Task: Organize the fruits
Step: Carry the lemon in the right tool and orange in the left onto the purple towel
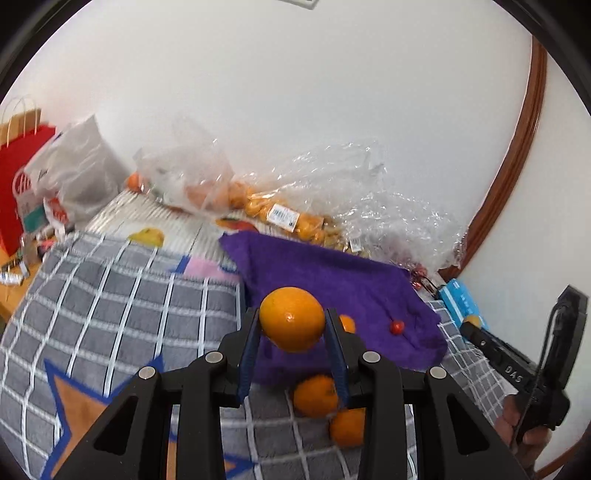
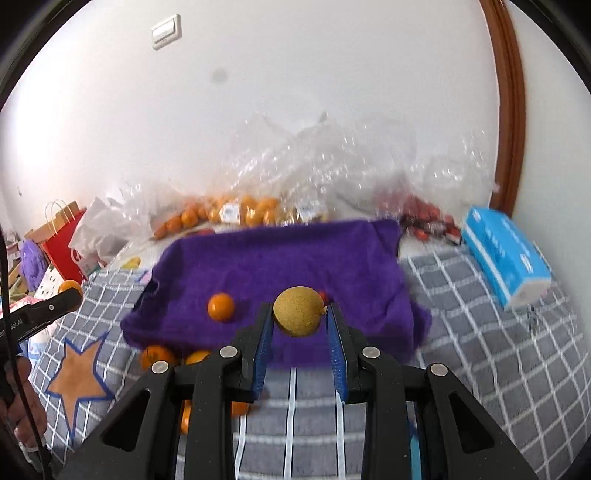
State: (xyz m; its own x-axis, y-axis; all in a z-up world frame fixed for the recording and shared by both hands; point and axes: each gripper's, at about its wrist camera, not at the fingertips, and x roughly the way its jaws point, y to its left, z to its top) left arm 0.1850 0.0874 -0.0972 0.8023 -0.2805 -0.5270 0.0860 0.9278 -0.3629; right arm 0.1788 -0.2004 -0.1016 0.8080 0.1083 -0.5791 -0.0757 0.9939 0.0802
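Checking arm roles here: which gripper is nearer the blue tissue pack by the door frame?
Right. The right gripper sits just left of the blue tissue pack; the left gripper is farther left, over the purple cloth.

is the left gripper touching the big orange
Touching: in the left wrist view both blue pads of the left gripper press the orange's sides.

White wall behind, evenly lit. Light switch at 11 o'clock. Brown door frame at 2 o'clock. Grey checked blanket below.

left tongs gripping orange, purple cloth
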